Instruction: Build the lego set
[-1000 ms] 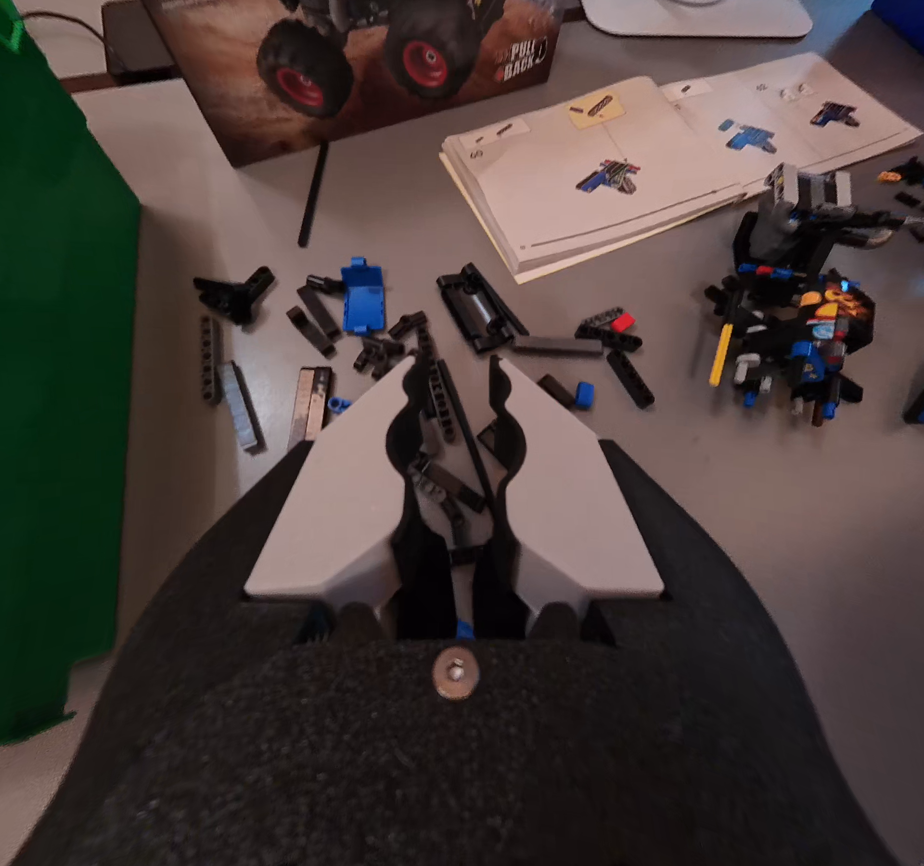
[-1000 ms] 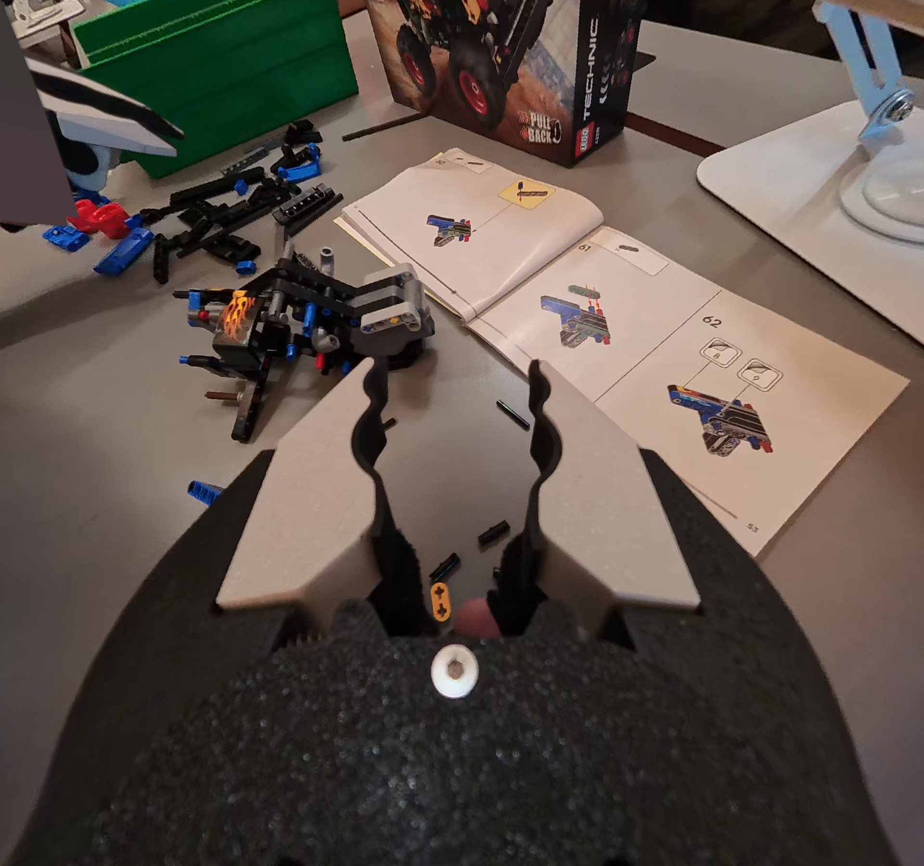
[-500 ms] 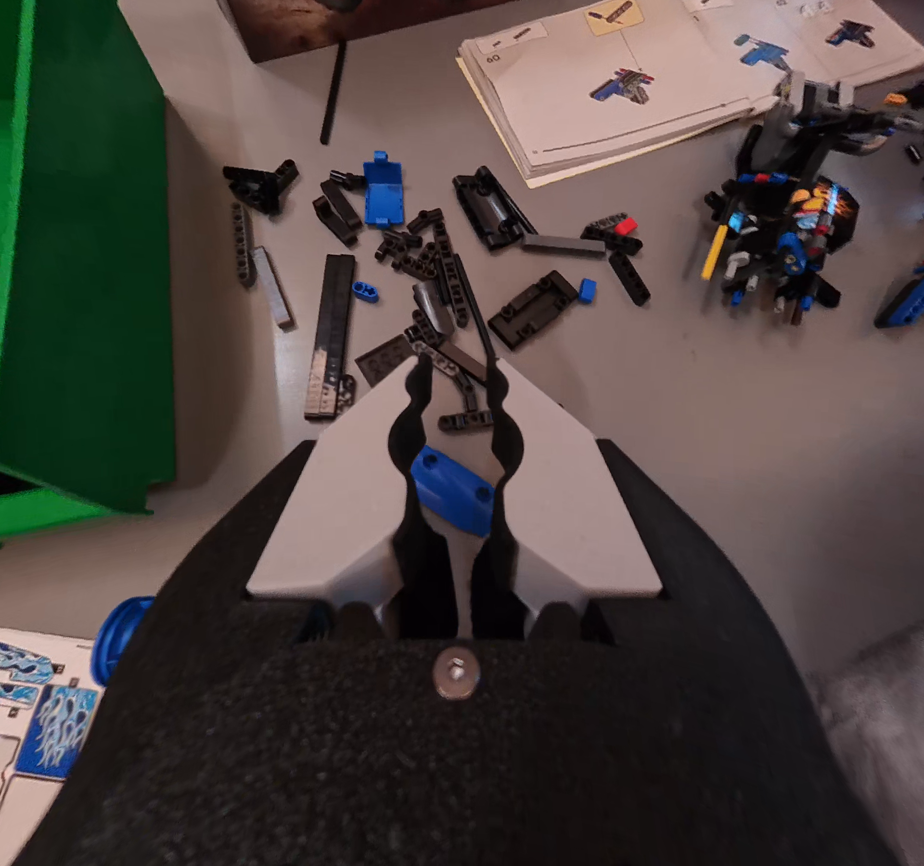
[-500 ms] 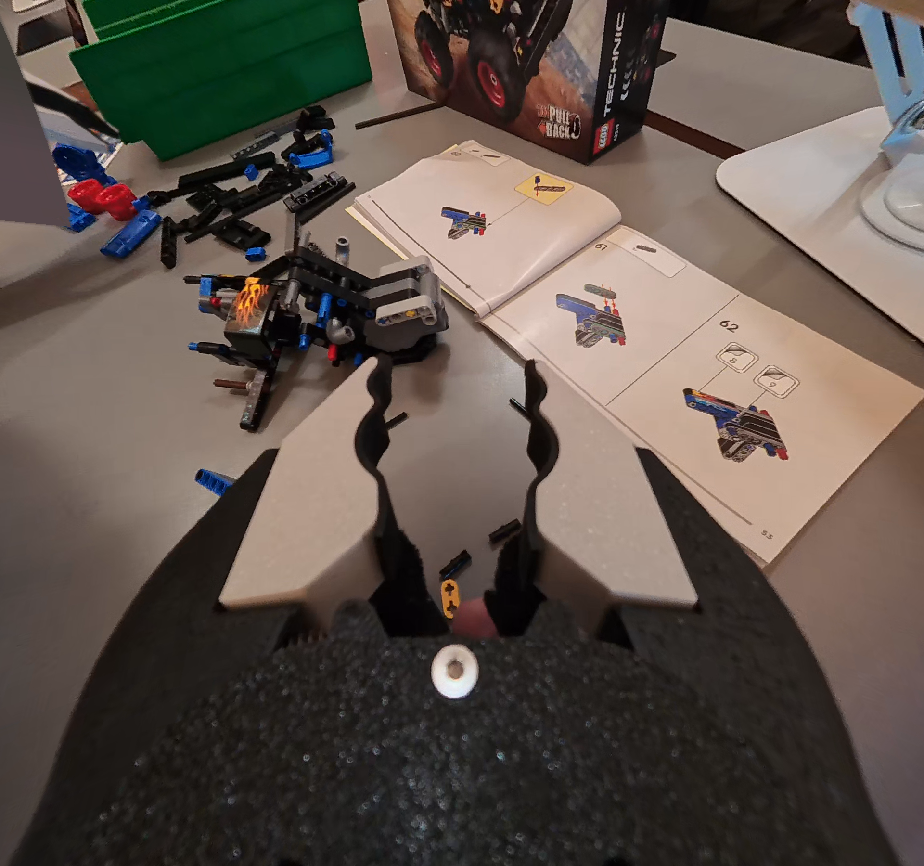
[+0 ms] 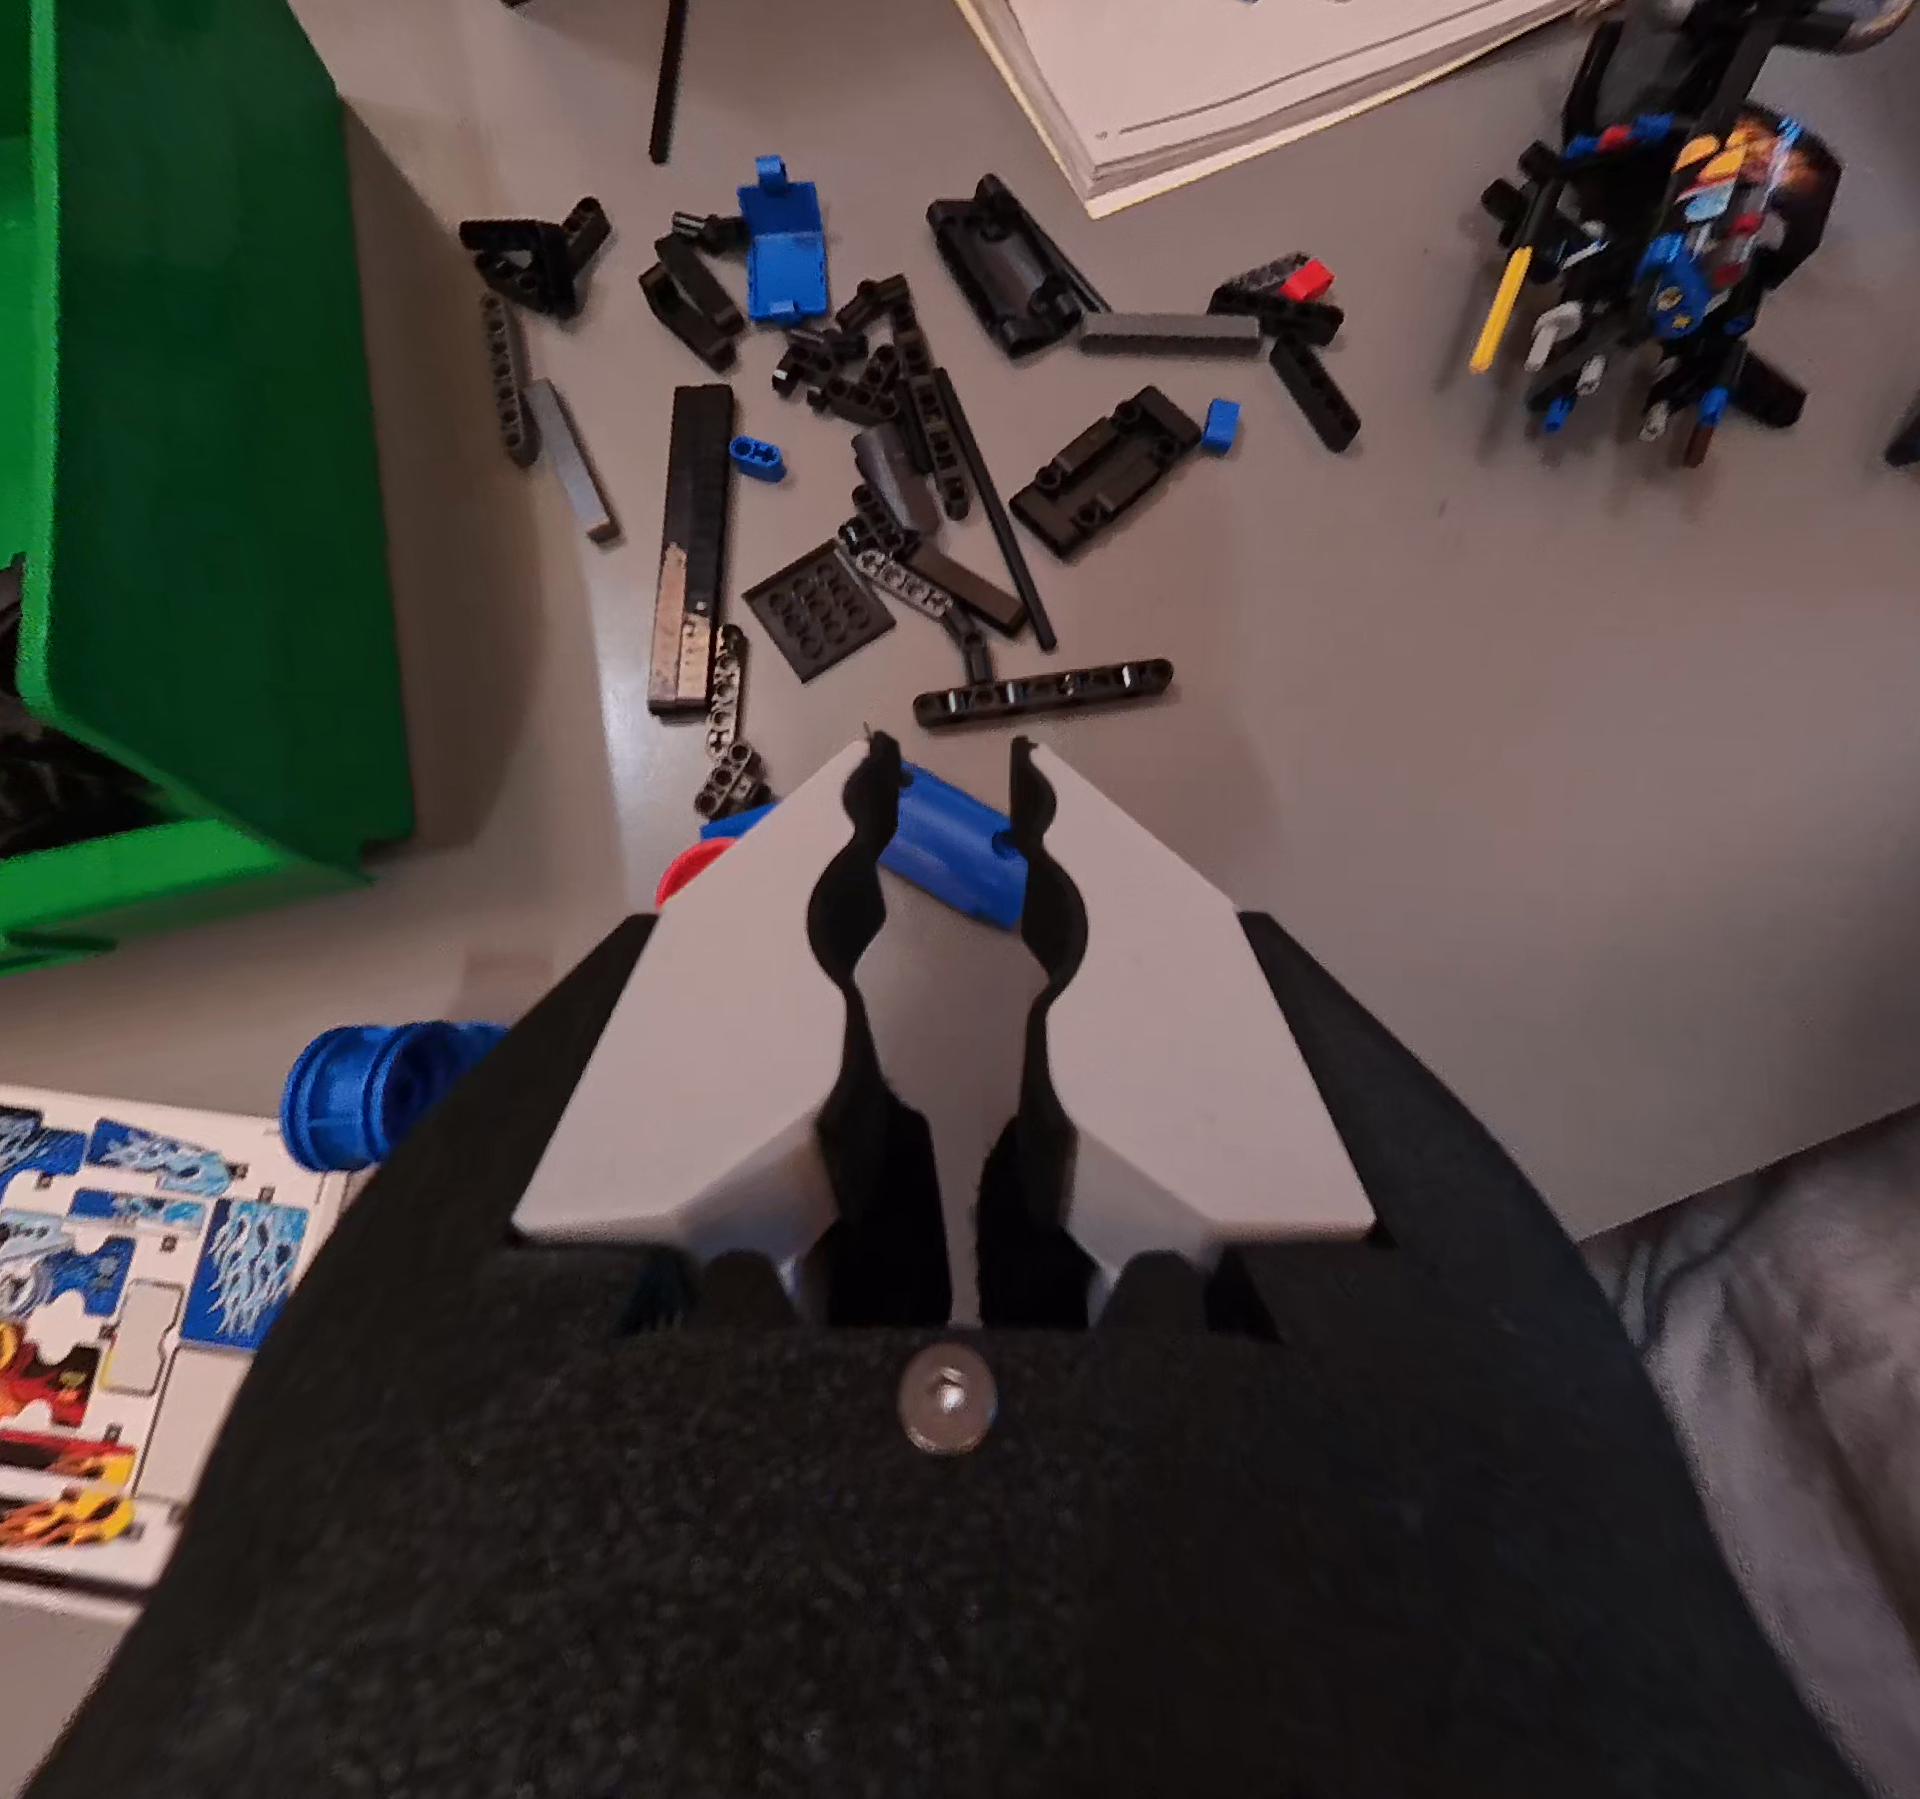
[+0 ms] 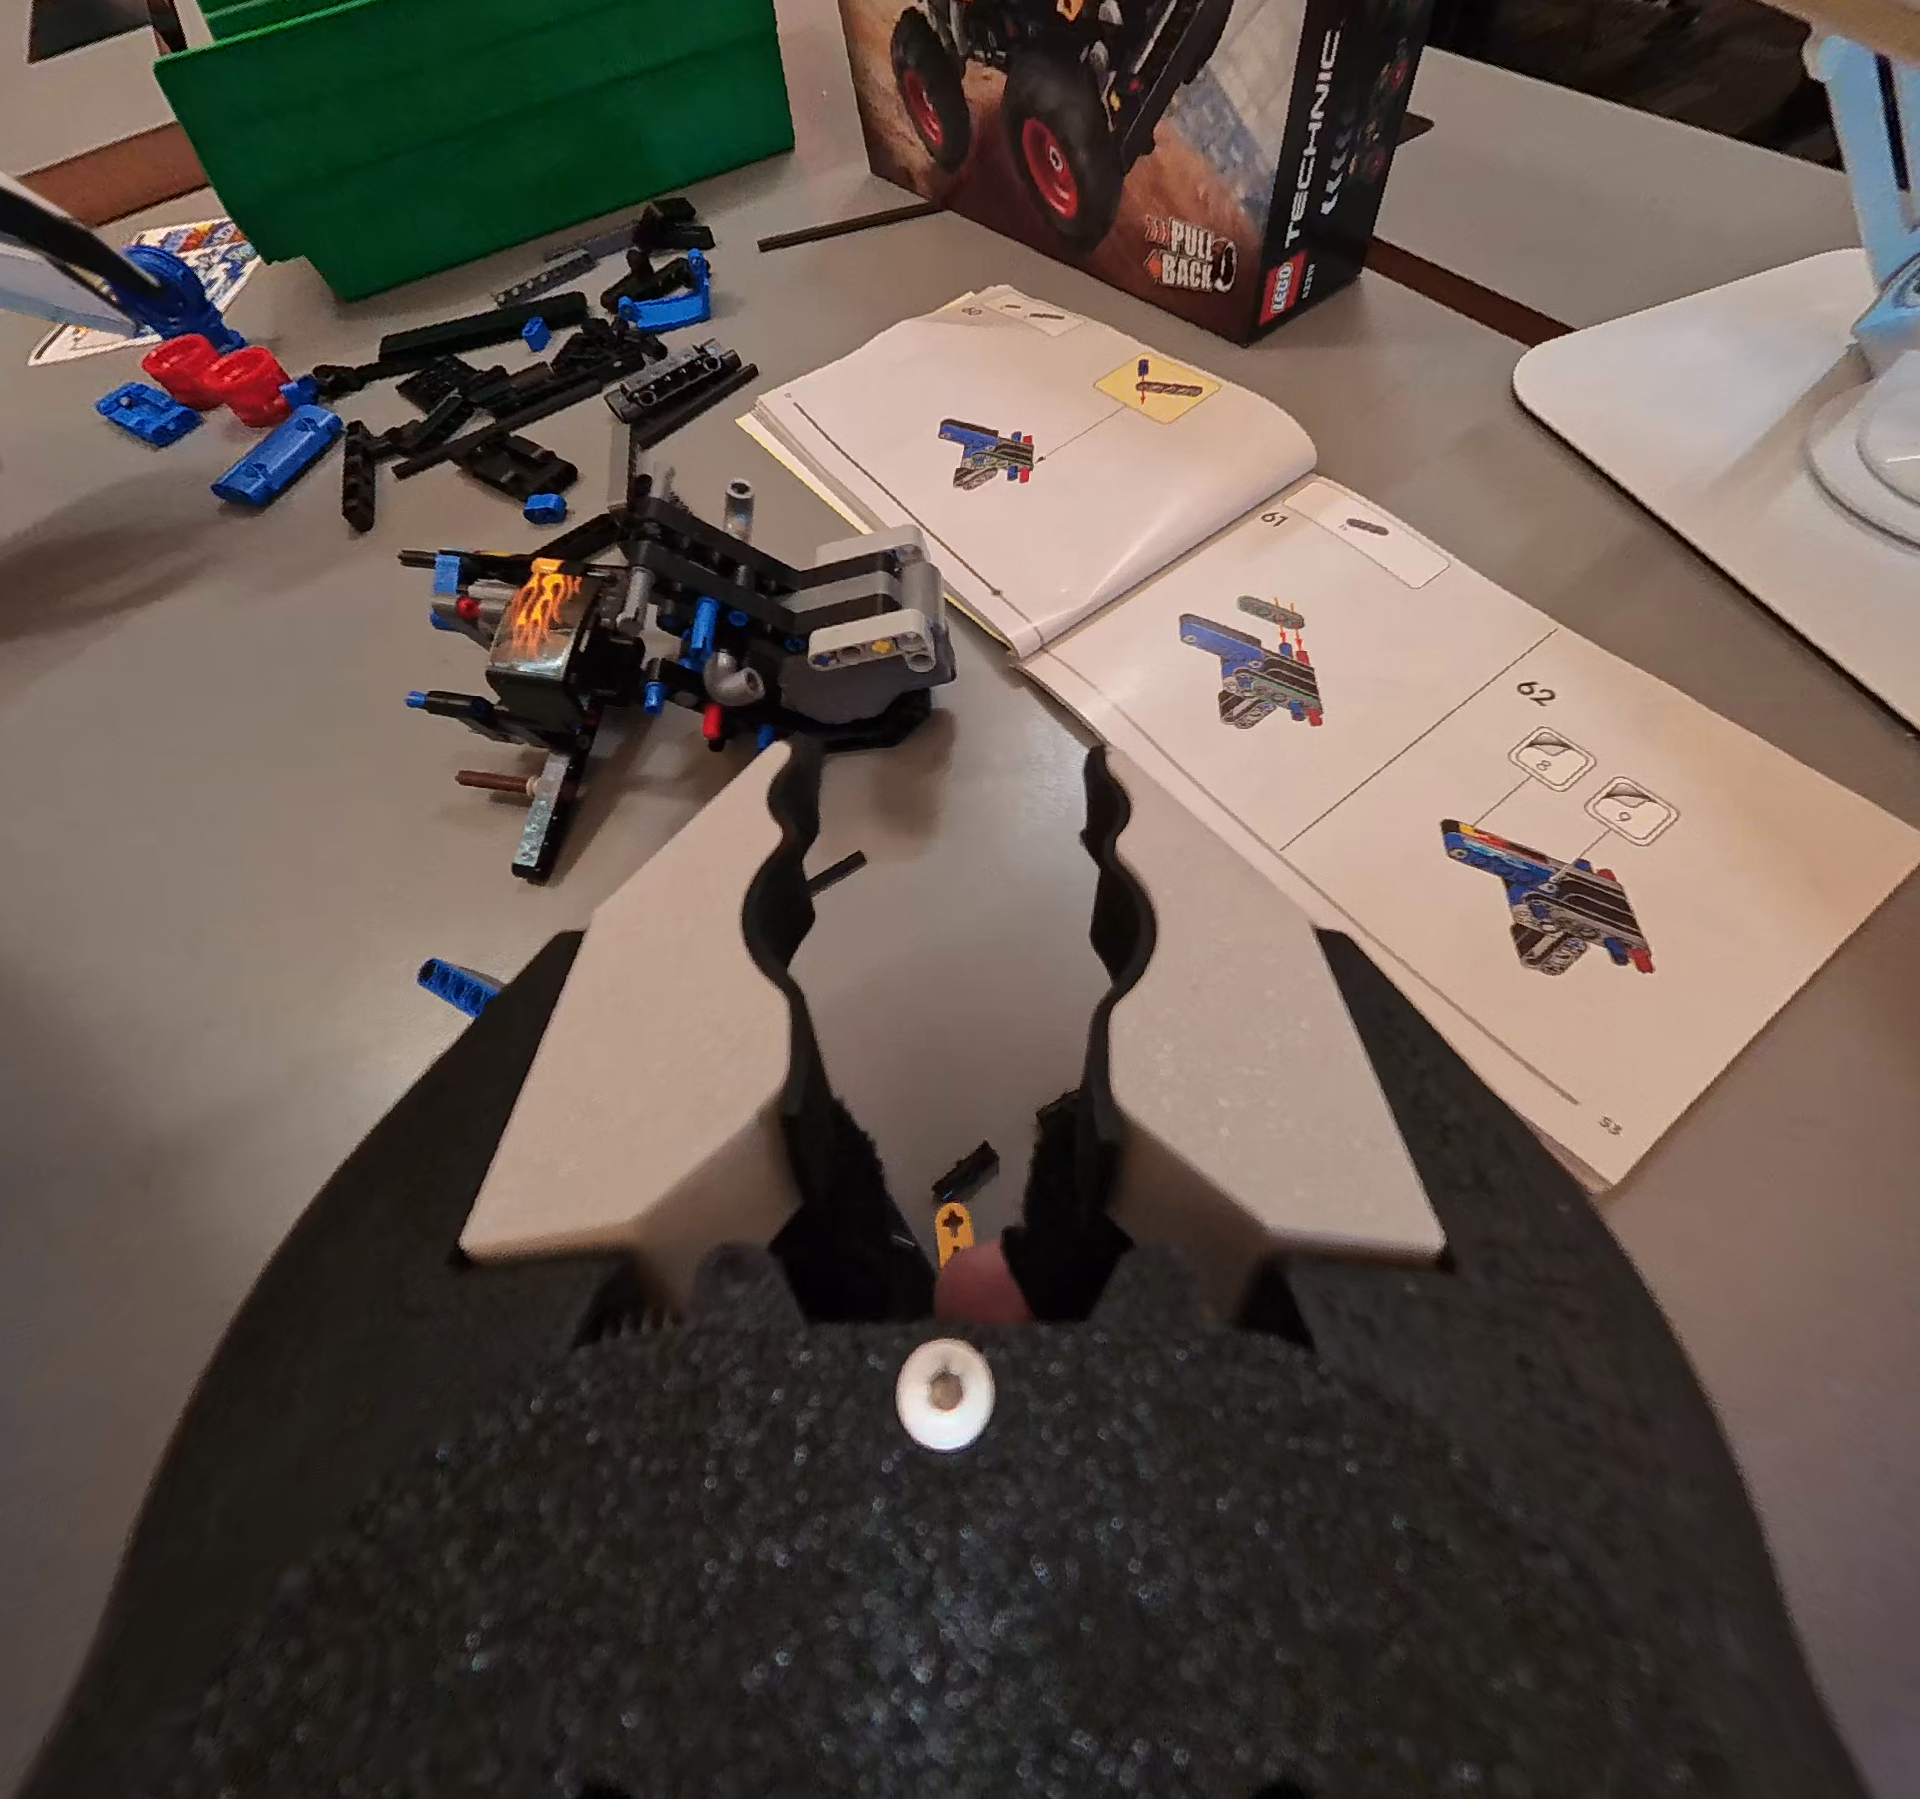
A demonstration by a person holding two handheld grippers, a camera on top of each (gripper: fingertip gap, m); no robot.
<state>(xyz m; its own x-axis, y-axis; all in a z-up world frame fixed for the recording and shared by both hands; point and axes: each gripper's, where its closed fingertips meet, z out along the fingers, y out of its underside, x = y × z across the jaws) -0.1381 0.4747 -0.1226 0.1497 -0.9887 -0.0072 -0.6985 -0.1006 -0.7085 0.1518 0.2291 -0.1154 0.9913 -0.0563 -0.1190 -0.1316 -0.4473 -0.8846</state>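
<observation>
My left gripper [image 5: 948,752], jaws apart, hovers over the blue panel [image 5: 951,845], whose long axis slants across the gap; my right gripper [image 6: 940,762] gapes empty.

Soft indoor light falls evenly on the grey table [image 6: 208,814], giving only faint shadows beside the green bin [image 5: 208,399] and mild glare on the open booklet [image 6: 1455,762], while wide-angle lenses bend the edges and the near black foam looks slightly blurred.

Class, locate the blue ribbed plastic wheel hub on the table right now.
In the left wrist view, the blue ribbed plastic wheel hub lies at lower left, beside the sticker sheet, below the green plastic bin.
</observation>
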